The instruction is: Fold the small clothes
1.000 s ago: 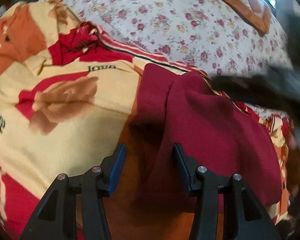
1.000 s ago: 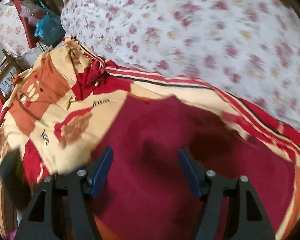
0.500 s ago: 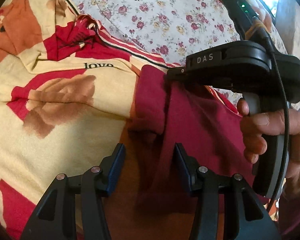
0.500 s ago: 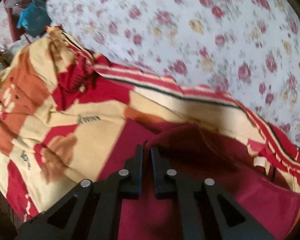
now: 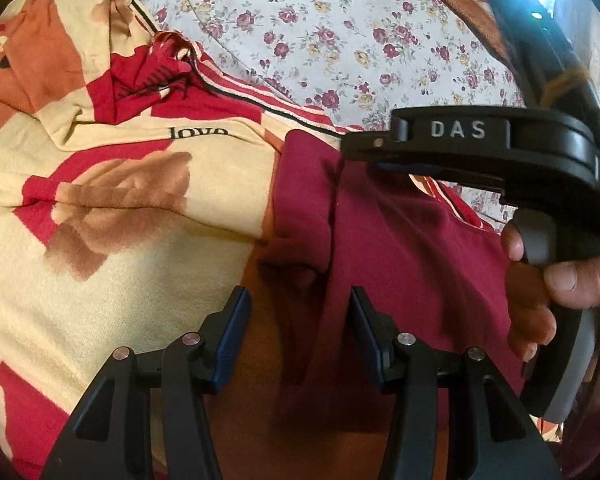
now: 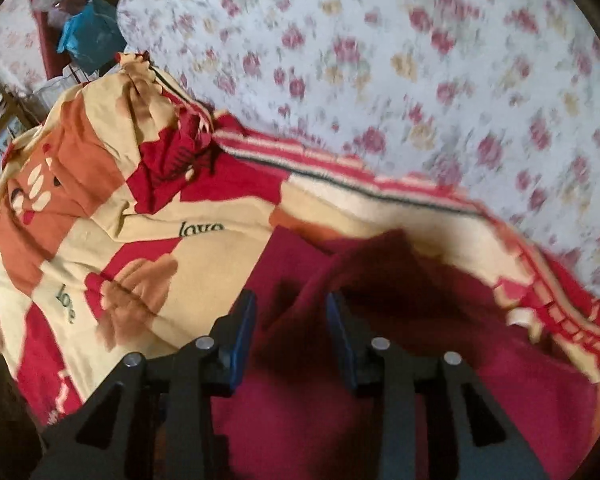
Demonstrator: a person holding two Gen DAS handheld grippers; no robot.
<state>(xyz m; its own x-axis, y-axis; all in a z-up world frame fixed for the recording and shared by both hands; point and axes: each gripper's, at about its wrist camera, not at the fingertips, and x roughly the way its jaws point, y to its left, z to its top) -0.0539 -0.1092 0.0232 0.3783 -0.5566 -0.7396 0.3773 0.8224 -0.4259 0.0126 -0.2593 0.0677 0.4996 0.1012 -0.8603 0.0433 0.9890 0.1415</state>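
A dark red small garment (image 5: 400, 248) lies rumpled on a cream, red and orange blanket (image 5: 140, 280) printed with "love". My left gripper (image 5: 300, 336) hovers low over the garment's near left part. Its jaws stand apart, and a raised fold runs between them without being pinched. In the right wrist view my right gripper (image 6: 290, 332) is over the garment (image 6: 340, 400) near its far left corner. Its jaws are opening, a ridge of the cloth rises between the pads, and they do not press on it. The left wrist view shows the right gripper (image 5: 364, 156) from the side.
A white sheet with small red flowers (image 5: 320, 20) covers the bed beyond the blanket (image 6: 220, 256). A person's hand (image 5: 560, 280) holds the right gripper's handle. A blue bag and other clutter (image 6: 84, 36) lie off the bed's far left corner.
The right gripper came in over the garment's far edge, closed there half a second ago, and now stands apart again. The left gripper has kept its place and opening.
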